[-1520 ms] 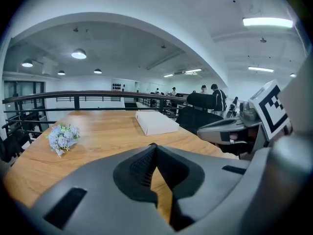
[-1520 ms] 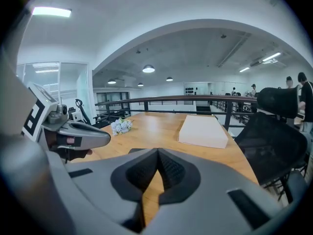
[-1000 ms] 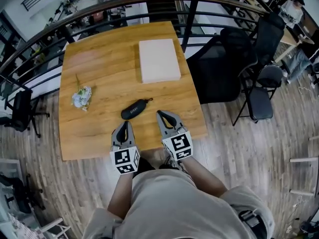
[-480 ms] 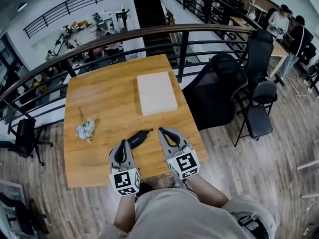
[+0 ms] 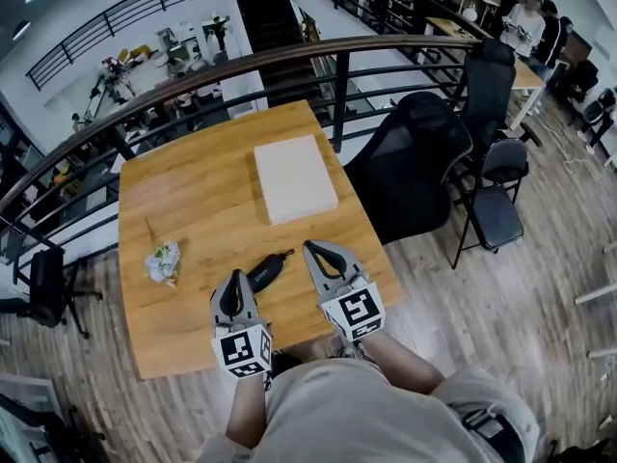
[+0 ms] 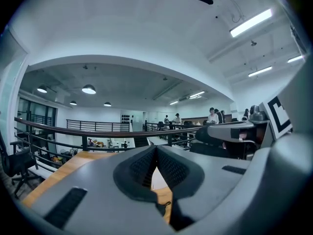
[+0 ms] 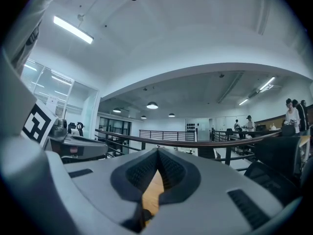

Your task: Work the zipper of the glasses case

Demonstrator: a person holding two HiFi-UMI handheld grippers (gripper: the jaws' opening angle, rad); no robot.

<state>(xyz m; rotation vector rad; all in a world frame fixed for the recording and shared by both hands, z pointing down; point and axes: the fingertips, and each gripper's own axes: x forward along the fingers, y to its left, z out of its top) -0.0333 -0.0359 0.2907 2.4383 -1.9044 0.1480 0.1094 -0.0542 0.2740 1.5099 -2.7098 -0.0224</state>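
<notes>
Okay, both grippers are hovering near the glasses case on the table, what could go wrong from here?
1. The left gripper and right gripper are both shut and empty. Reaching in like that would probably shove the glasses case rather than grasp it.
2. The case lies loose on the smooth table. Tugging the small pull tab at its end without pinning the case could drag the whole thing along.
</notes>
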